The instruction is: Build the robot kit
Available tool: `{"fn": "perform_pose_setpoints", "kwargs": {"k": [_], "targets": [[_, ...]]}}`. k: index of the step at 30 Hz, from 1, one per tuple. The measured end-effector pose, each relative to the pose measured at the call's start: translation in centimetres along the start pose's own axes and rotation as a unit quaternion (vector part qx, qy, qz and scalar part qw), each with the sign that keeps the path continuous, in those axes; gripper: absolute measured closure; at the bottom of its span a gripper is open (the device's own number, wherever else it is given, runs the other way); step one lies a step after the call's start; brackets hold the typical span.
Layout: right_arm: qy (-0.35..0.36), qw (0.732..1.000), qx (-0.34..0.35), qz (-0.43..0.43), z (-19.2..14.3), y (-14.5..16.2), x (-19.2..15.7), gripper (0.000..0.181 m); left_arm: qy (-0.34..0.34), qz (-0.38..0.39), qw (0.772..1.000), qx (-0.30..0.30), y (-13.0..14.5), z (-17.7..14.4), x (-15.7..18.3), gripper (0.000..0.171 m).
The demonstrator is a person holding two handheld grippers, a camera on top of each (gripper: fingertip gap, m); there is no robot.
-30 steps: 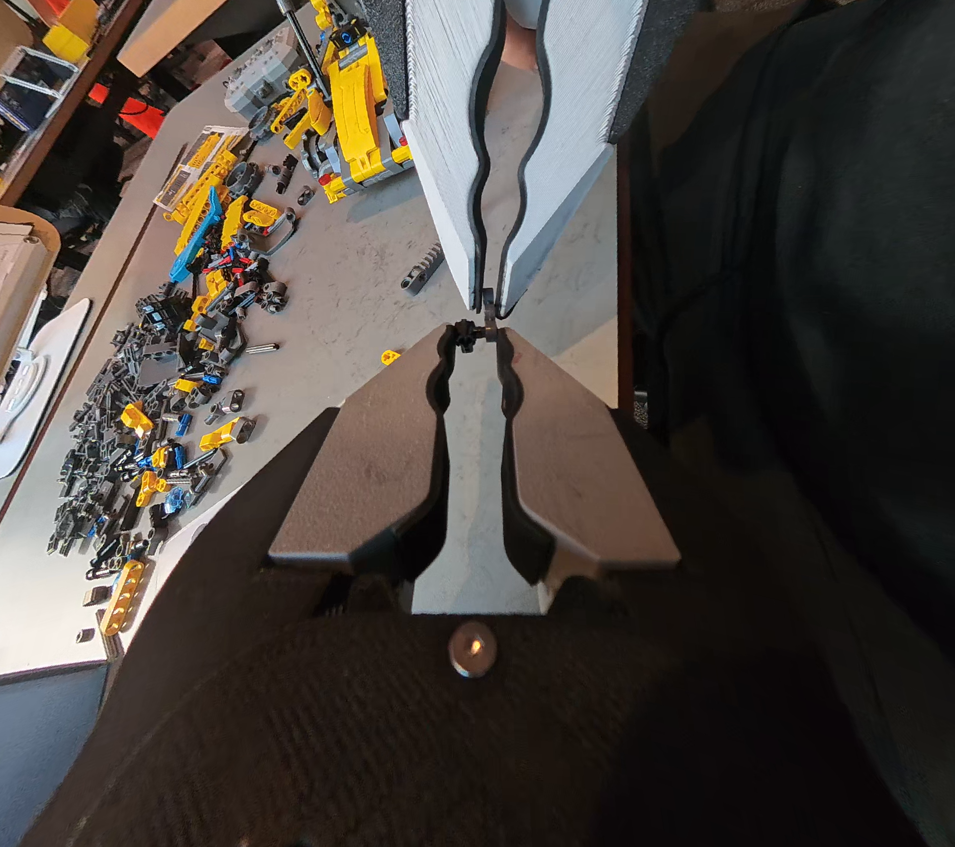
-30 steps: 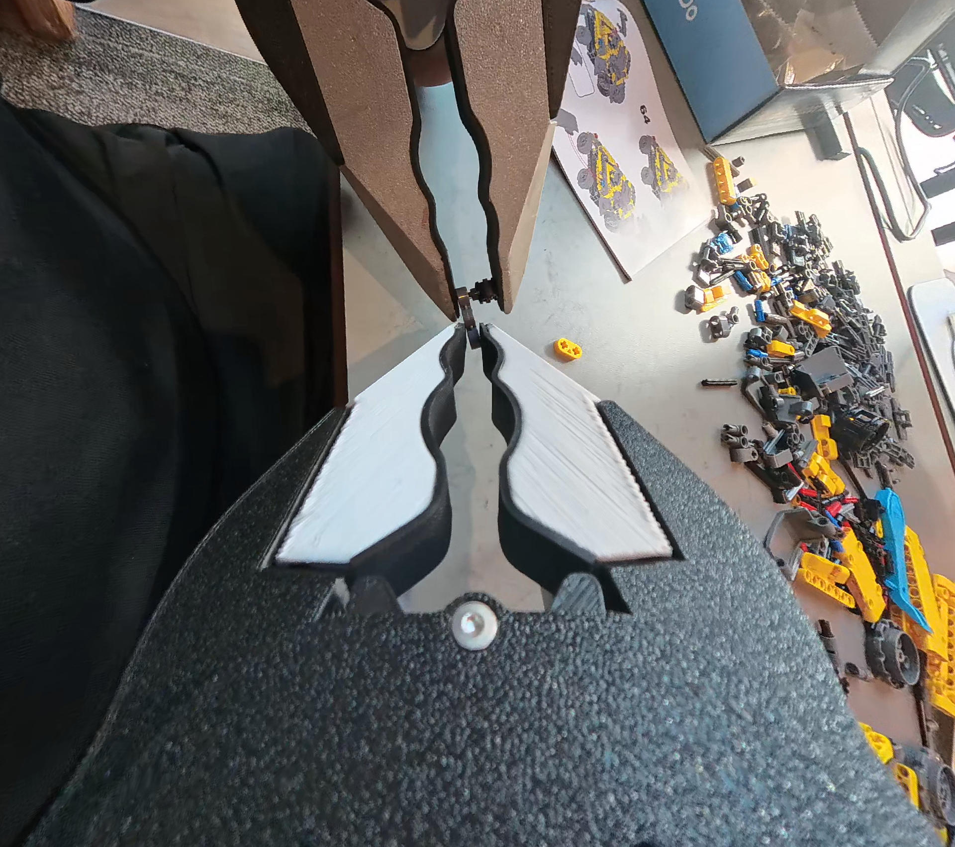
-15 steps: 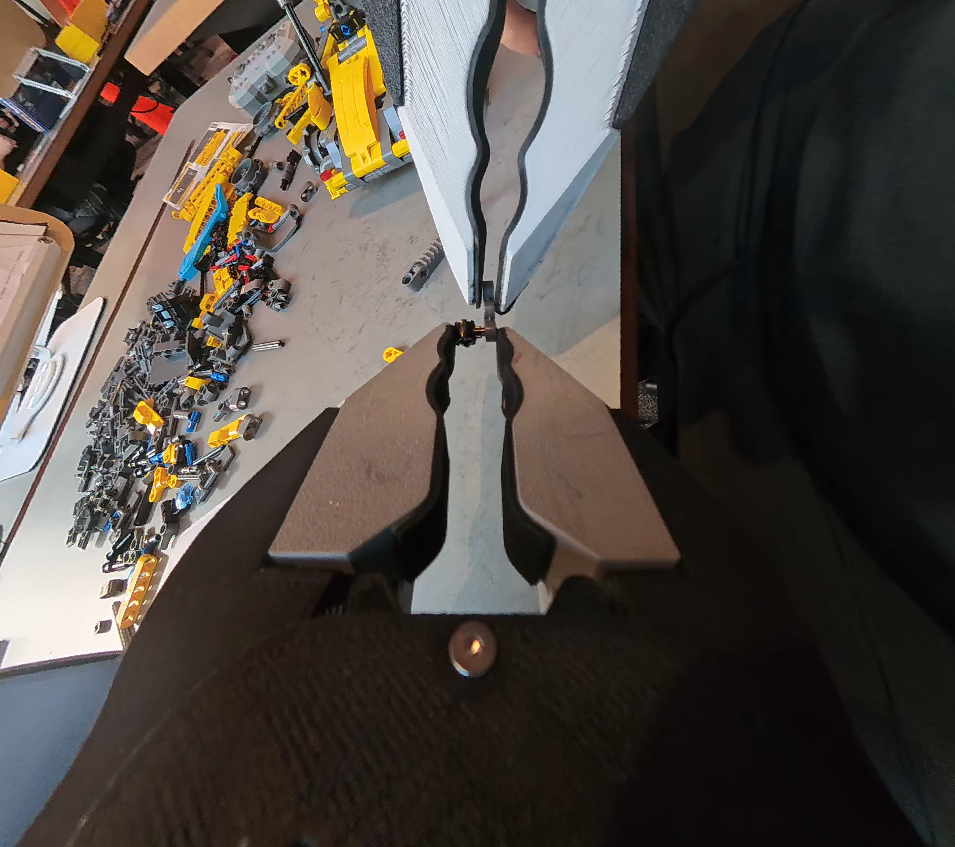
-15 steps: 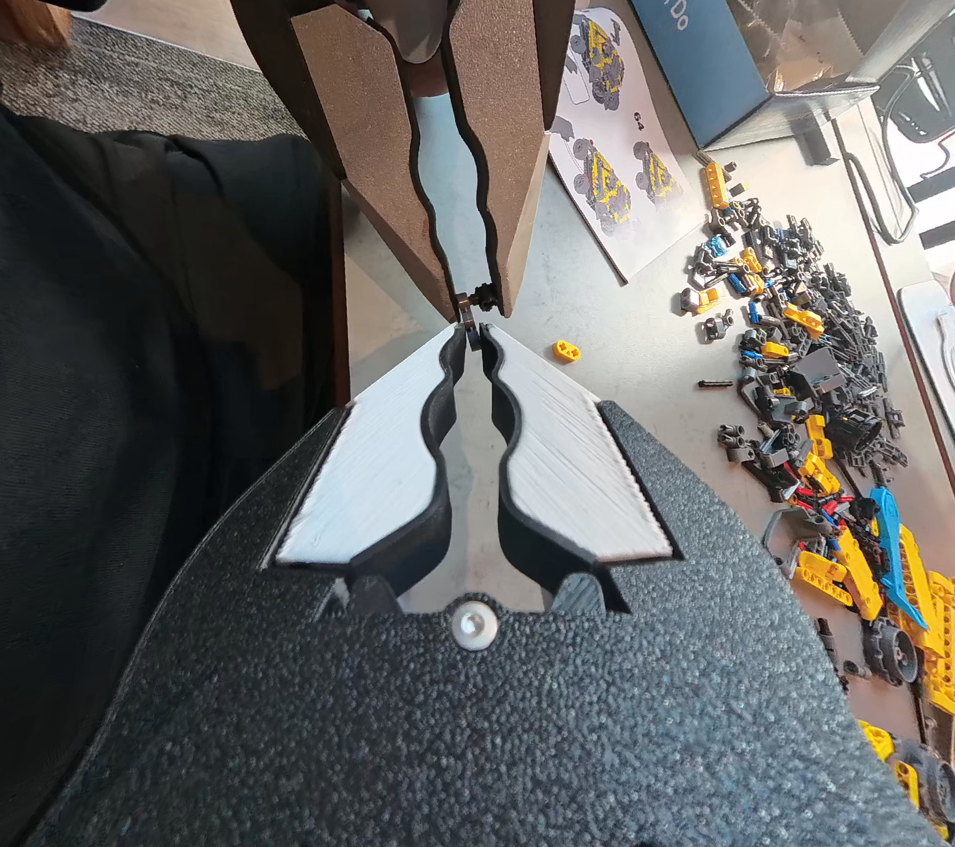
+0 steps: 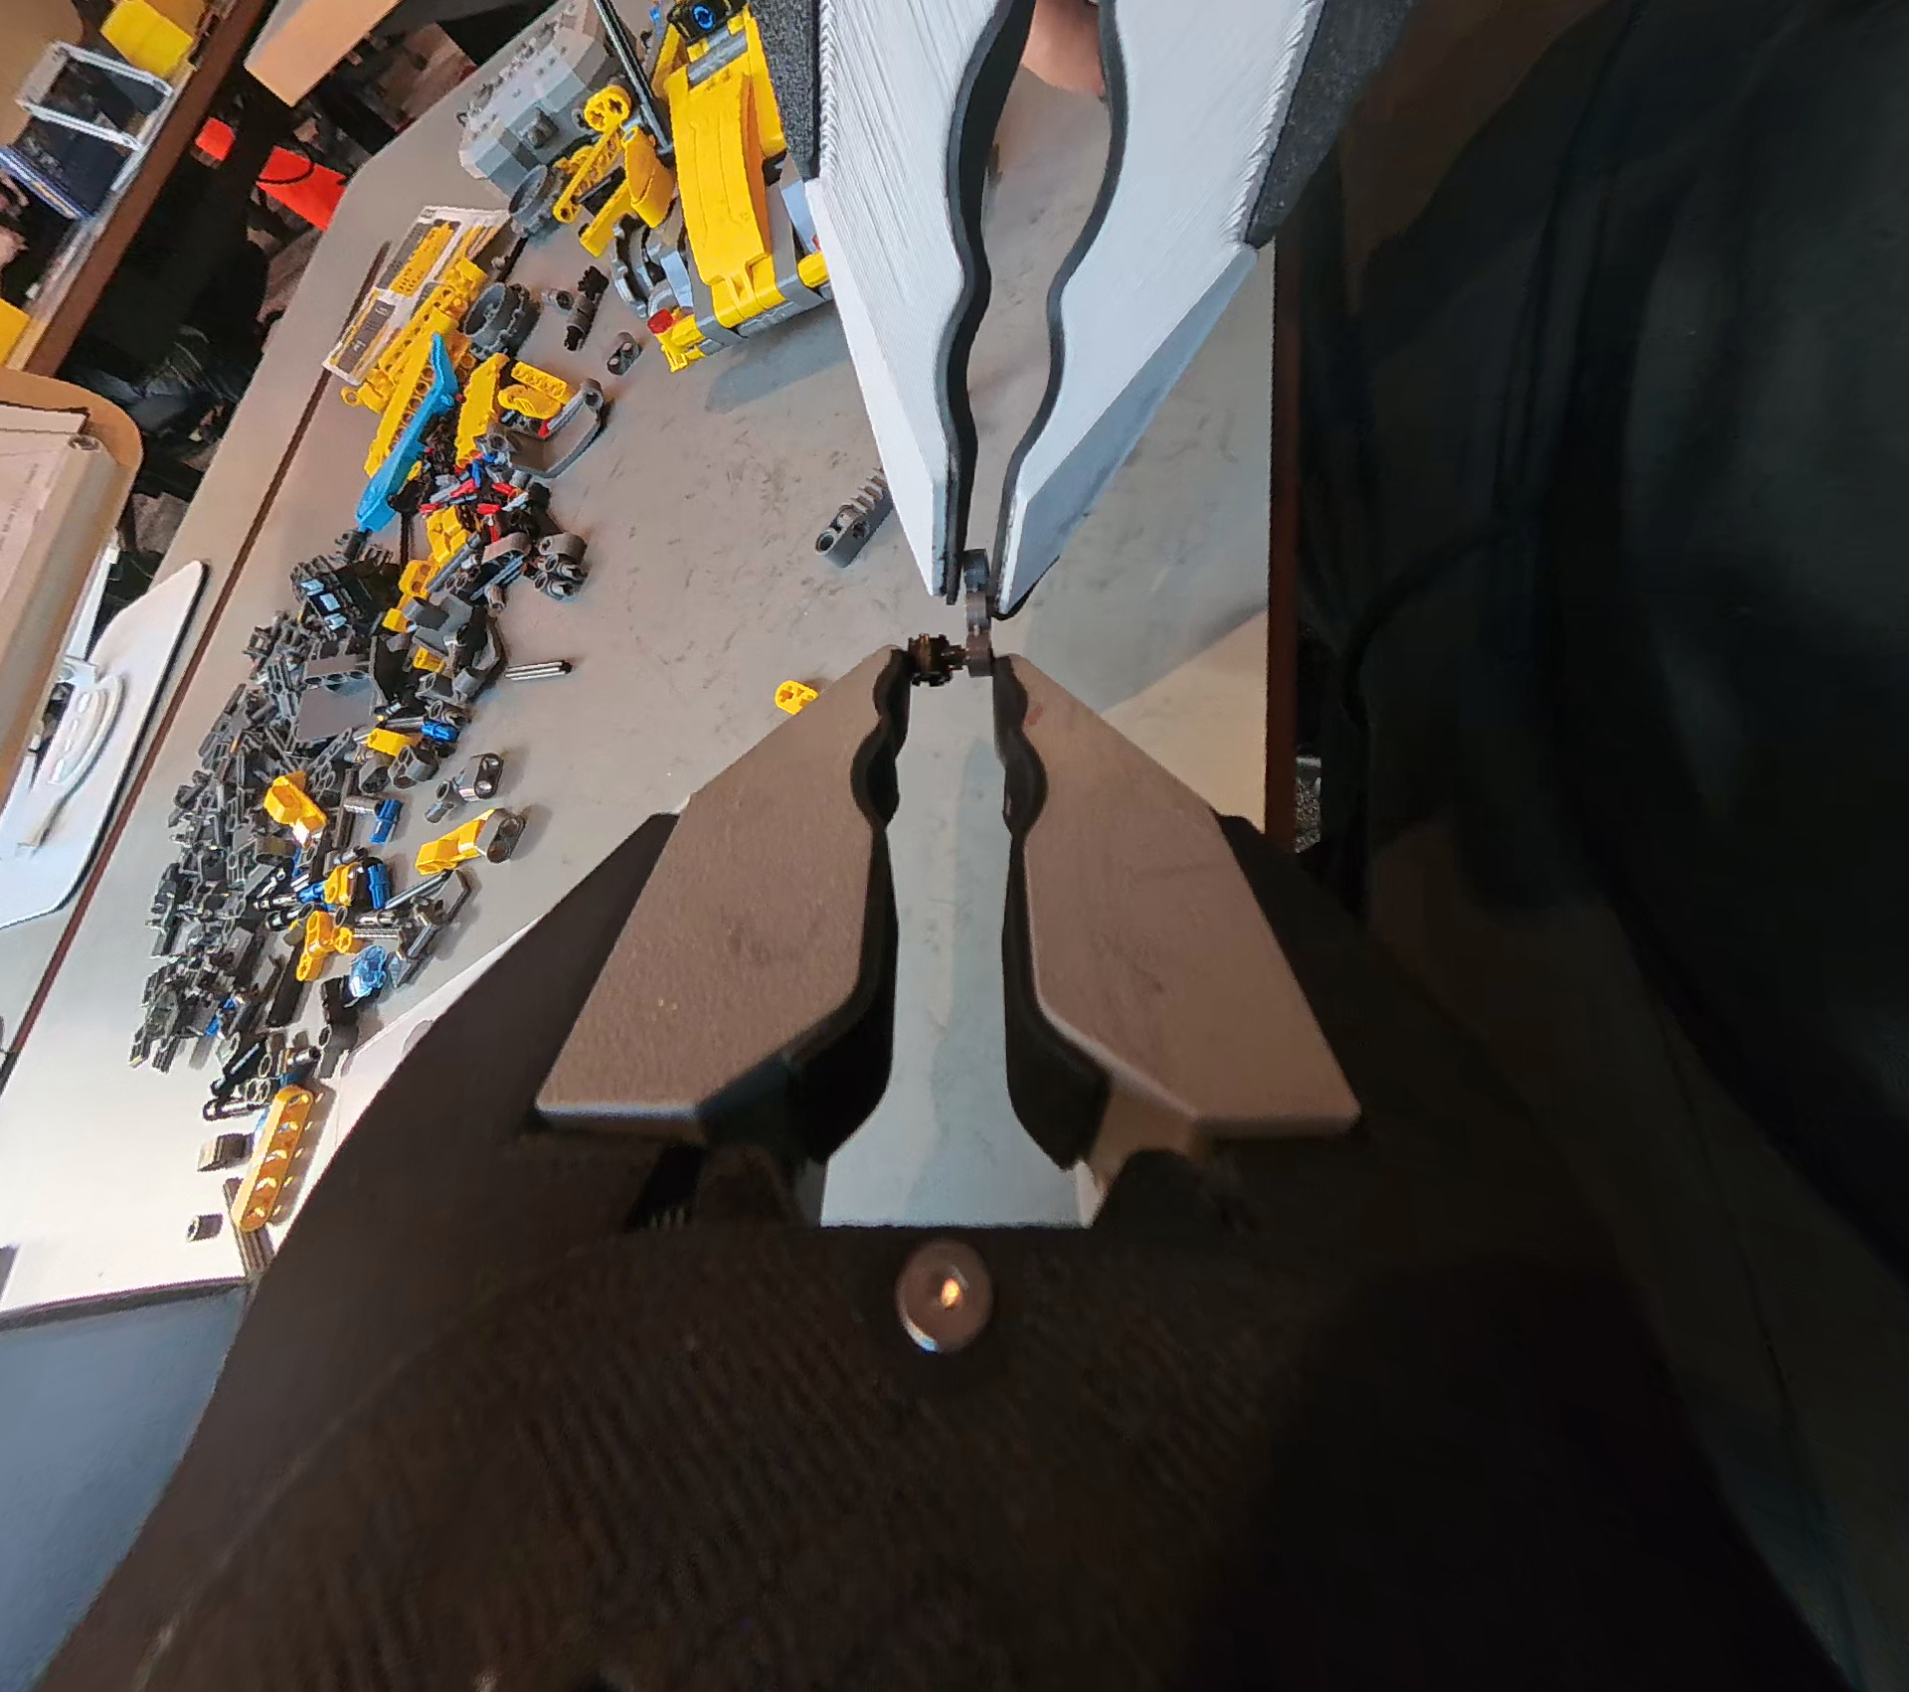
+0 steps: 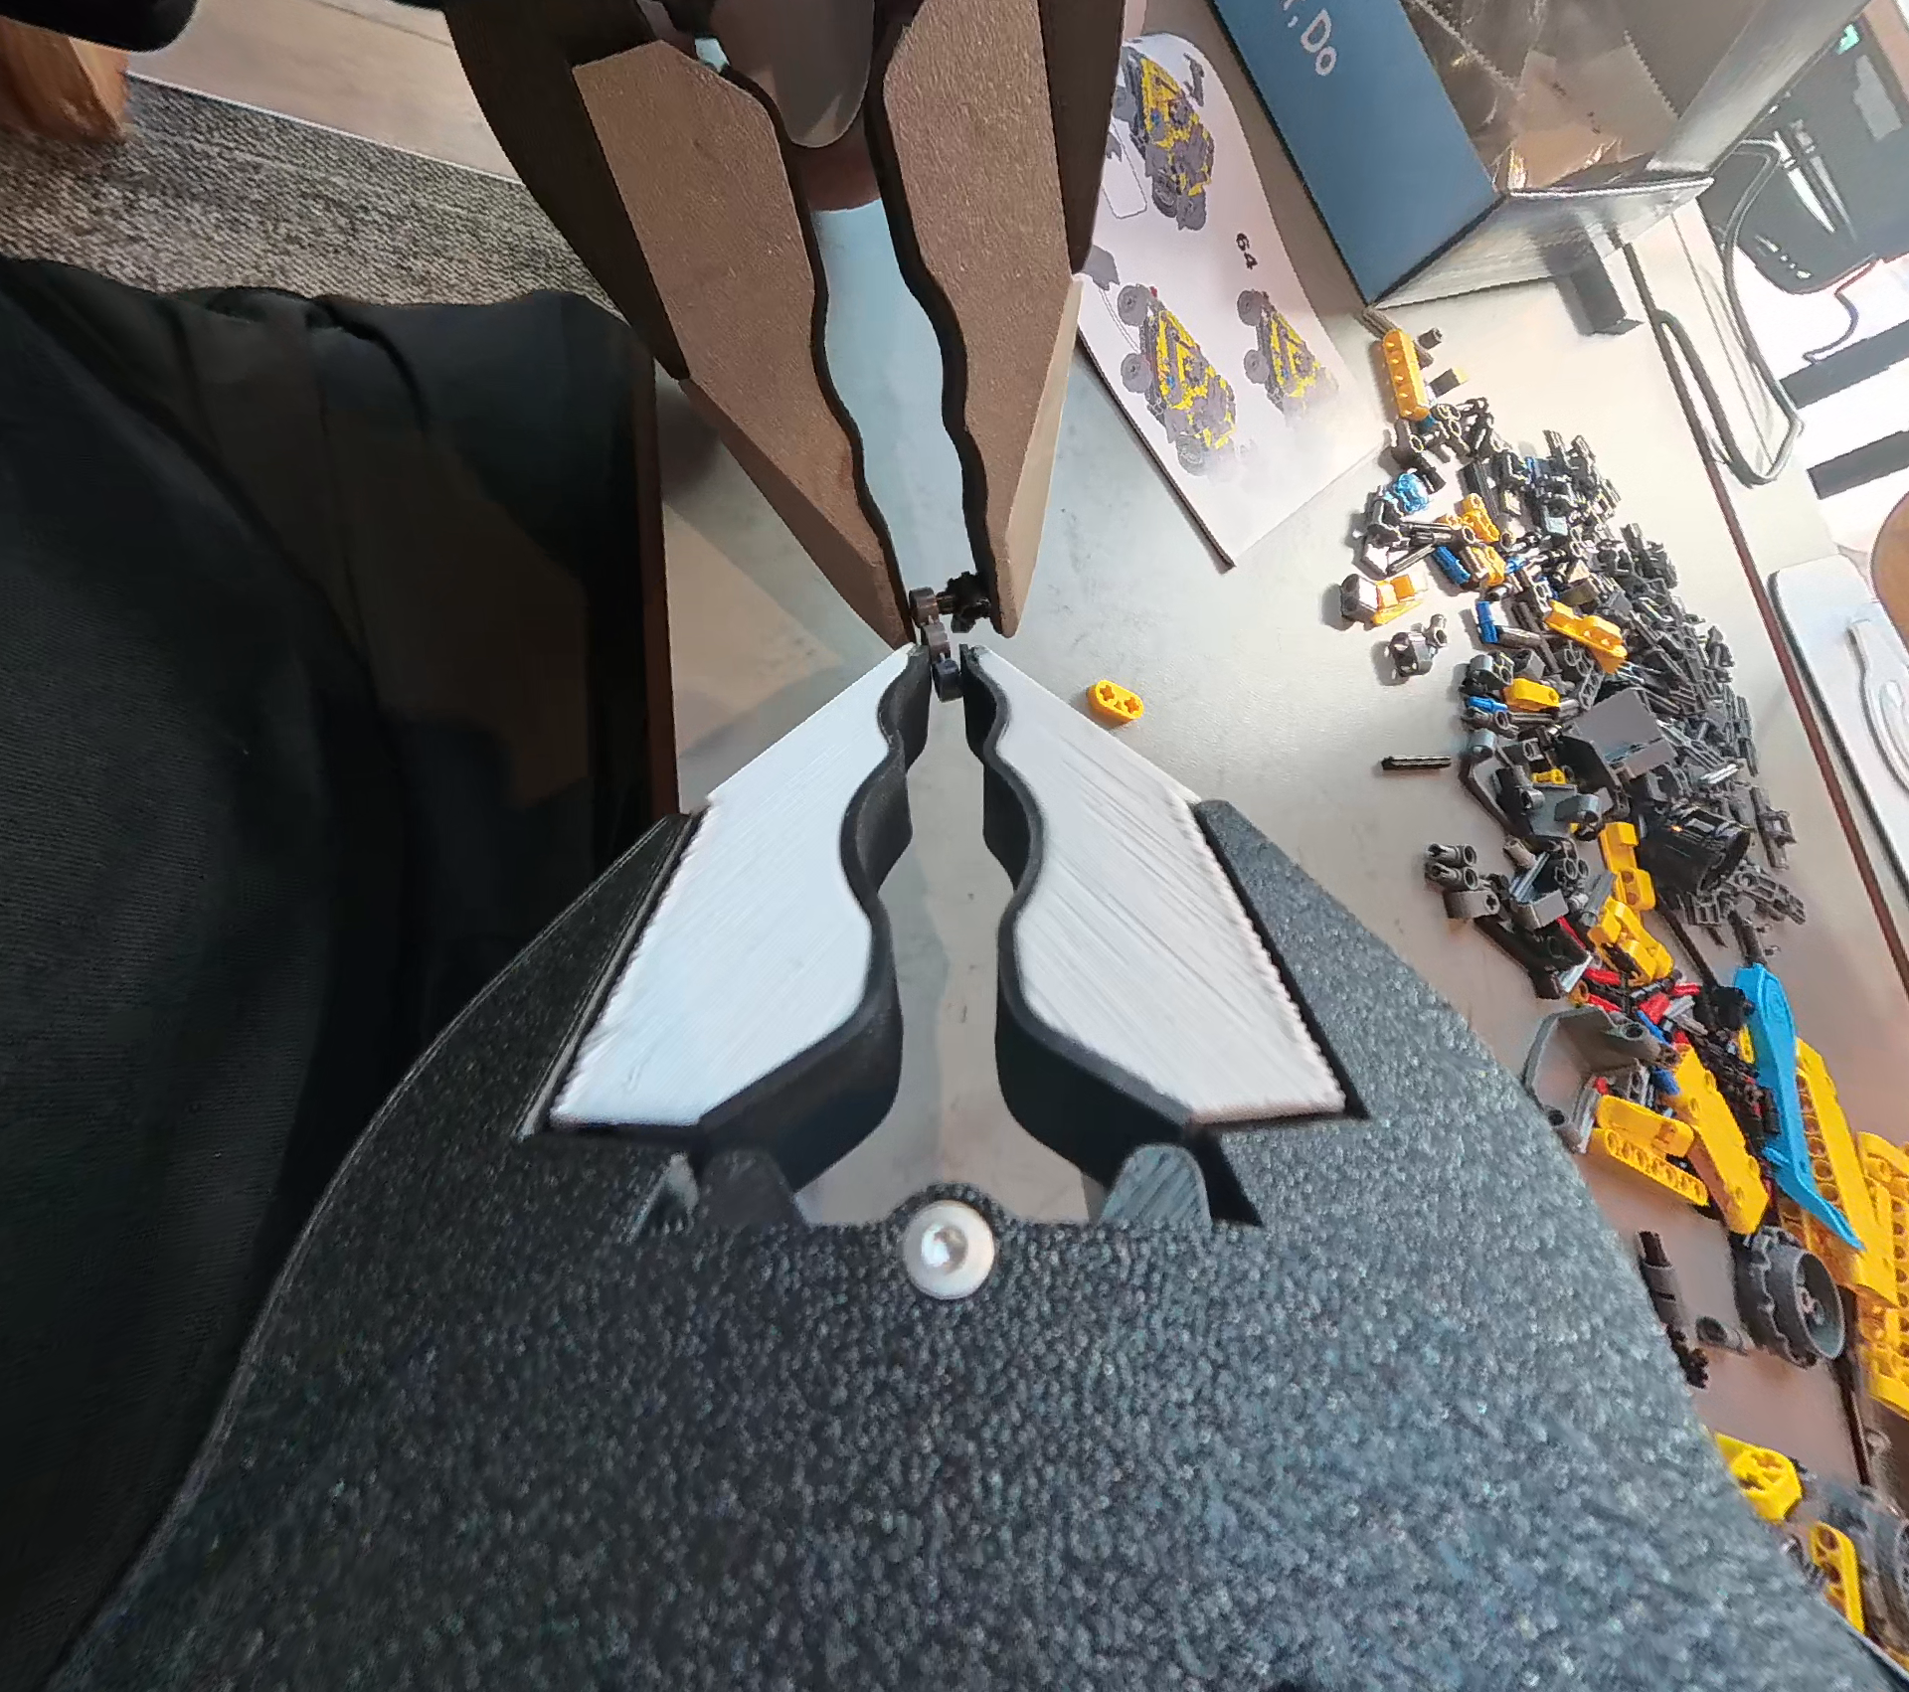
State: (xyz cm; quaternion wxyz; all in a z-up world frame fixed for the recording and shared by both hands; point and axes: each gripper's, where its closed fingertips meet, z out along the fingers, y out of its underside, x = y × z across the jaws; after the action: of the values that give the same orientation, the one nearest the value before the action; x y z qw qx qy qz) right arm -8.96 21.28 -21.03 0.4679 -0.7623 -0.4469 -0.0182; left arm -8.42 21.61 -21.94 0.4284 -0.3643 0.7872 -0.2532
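My left gripper (image 5: 945, 666), with dark fingers, is shut on a small black pin (image 5: 933, 656). My right gripper (image 6: 940, 661), with white fingers, is shut on a small dark grey link piece (image 6: 938, 646). The two grippers meet tip to tip above the grey table (image 5: 723, 506), near its front edge. The pin touches the link's end. In the left wrist view the right gripper (image 5: 971, 584) comes in from above with the link (image 5: 976, 604). In the right wrist view the left gripper (image 6: 950, 610) comes in from above with the pin (image 6: 961, 594).
A yellow vehicle model (image 5: 713, 165) stands at the back. A spread of loose black, yellow and blue parts (image 5: 341, 713) lies to one side. A small yellow piece (image 6: 1116, 697) lies near the tips. An instruction booklet (image 6: 1188, 300) and a blue box (image 6: 1322, 42) sit beyond. A person's dark clothing (image 5: 1601, 610) borders the table edge. My two grippers' fingertips are within a few centimetres of each other.
Both grippers stay shut and tip to tip. The pair has shifted slightly over the table, and the pin now sits closer against the link.
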Motion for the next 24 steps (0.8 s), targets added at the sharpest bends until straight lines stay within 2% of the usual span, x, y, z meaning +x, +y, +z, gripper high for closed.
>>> {"fn": "perform_pose_setpoints", "kwargs": {"k": [14,24], "targets": [[0.009,1.000,-0.004,-0.004,-0.2,0.5,0.1,0.177,-0.007,-0.008,1.000,-0.017,0.4,0.3,-0.3,0.154],[0.052,0.991,-0.074,-0.097,0.2,2.6,1.0,0.177,-0.017,-0.006,0.999,-0.032,0.8,0.6,-0.5,0.153]]}}
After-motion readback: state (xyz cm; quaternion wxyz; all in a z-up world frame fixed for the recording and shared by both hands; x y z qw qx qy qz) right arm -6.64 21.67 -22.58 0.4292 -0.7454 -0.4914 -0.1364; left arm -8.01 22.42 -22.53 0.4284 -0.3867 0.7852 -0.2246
